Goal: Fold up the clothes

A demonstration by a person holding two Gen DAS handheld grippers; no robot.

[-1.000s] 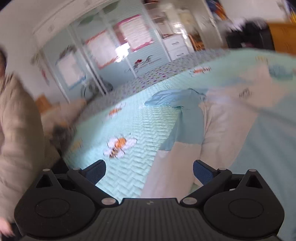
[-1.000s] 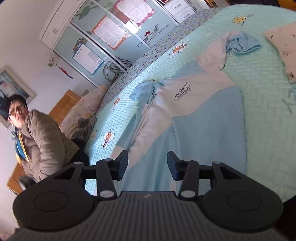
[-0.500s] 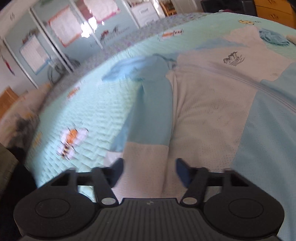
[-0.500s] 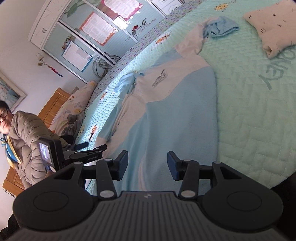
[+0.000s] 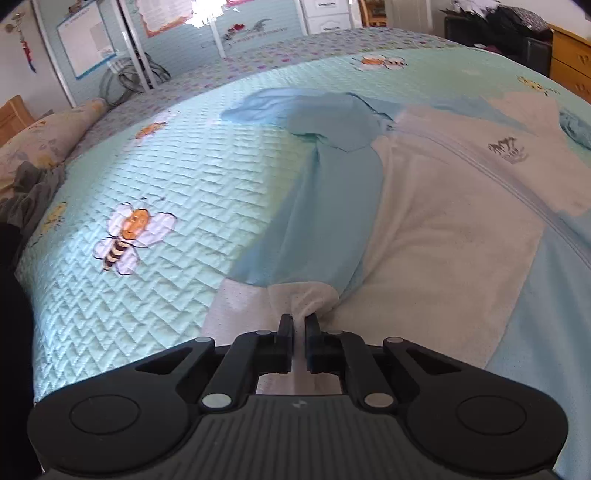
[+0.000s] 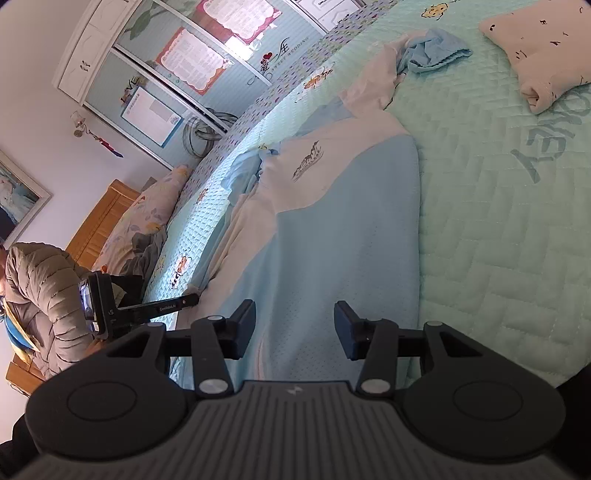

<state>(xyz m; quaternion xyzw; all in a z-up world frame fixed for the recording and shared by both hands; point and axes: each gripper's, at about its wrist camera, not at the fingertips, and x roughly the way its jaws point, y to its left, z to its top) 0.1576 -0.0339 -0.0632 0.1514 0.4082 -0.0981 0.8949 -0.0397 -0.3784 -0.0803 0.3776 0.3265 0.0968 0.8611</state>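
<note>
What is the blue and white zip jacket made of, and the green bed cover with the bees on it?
The blue and white zip jacket looks like thin sporty mesh cloth, probably polyester: tiny dots show in the weave, and it bunches softly where the left gripper pinches its white cuff. The green bee bed cover looks like padded quilted fabric, perhaps cotton: stitched zigzag ridges puff up, matte, no shine.

Ahead of me stands a wardrobe [image 5: 229,22] with sliding blue doors; beside it white walls [image 6: 33,122], a wooden headboard [image 6: 99,218], a framed picture [image 6: 14,199].
</note>
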